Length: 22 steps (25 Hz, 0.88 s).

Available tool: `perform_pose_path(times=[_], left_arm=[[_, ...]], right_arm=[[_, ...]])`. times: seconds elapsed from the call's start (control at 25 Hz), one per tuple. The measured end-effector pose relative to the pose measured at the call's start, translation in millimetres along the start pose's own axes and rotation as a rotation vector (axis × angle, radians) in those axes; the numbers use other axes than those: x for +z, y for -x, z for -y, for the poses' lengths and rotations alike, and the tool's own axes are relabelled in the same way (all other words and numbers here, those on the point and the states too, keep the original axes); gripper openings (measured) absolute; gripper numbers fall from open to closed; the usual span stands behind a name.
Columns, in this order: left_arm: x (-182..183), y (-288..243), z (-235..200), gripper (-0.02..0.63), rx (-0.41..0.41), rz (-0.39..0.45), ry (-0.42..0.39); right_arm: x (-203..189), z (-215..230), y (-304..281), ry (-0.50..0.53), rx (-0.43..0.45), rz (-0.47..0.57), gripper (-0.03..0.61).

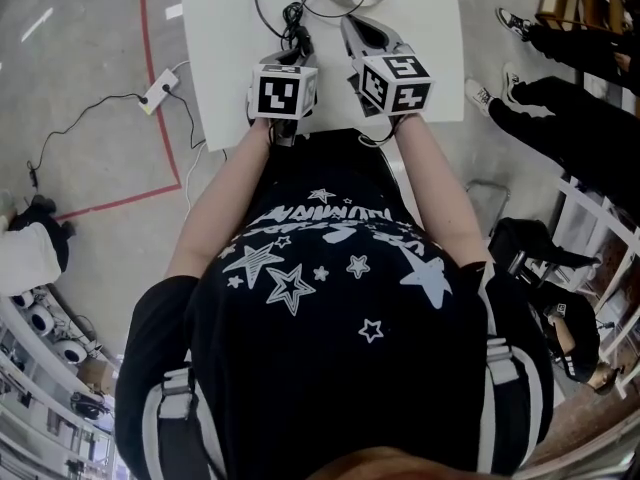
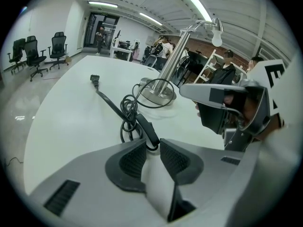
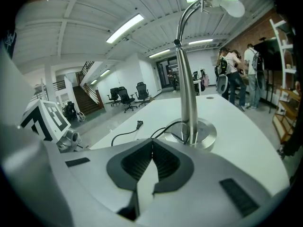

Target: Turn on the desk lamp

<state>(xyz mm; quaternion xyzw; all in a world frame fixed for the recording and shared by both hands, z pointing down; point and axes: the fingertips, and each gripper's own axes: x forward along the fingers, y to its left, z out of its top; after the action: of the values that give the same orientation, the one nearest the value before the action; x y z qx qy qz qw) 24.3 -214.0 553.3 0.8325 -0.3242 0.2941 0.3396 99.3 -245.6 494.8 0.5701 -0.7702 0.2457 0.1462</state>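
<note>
I hold both tongs low over the white table, the desk lamp of polished metal with a round base standing at the table's far side, straight ahead of my right gripper and to the far right of my left gripper. The lamp's long axis is upright: its slim chrome stem rises from the flat round base, then bends over at the top so that the short arm reaches to the right and carries the white bulb at its end. A black cord runs from the base, lies in a loose coil on the table in front of my left gripper, and trails off to the far left, where its black plug rests on the tabletop. The black oblong inline switch on that cord lies with its length running from far left to near right, its near end right at the mouth of my left jaws. Those jaws stand a narrow gap apart, with their pads not pressing on the switch. My right jaws are closed tip to tip with nothing between them.
</note>
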Motion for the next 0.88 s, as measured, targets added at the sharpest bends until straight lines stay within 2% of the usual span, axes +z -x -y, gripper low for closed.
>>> perform_pose_path(times=[0.32,0.88], left_arm=[[-3.4,3.6,18.6,0.106,0.015,-0.016,0.034],[3.8,-4.4,7.7,0.106,0.140,0.001,0.106]], right_arm=[[-2.1,5.8,-4.8,0.028,0.086,-0.037,0.005],[-9.5,5.4,-19.6,0.093,0.216,-0.084,0.005]])
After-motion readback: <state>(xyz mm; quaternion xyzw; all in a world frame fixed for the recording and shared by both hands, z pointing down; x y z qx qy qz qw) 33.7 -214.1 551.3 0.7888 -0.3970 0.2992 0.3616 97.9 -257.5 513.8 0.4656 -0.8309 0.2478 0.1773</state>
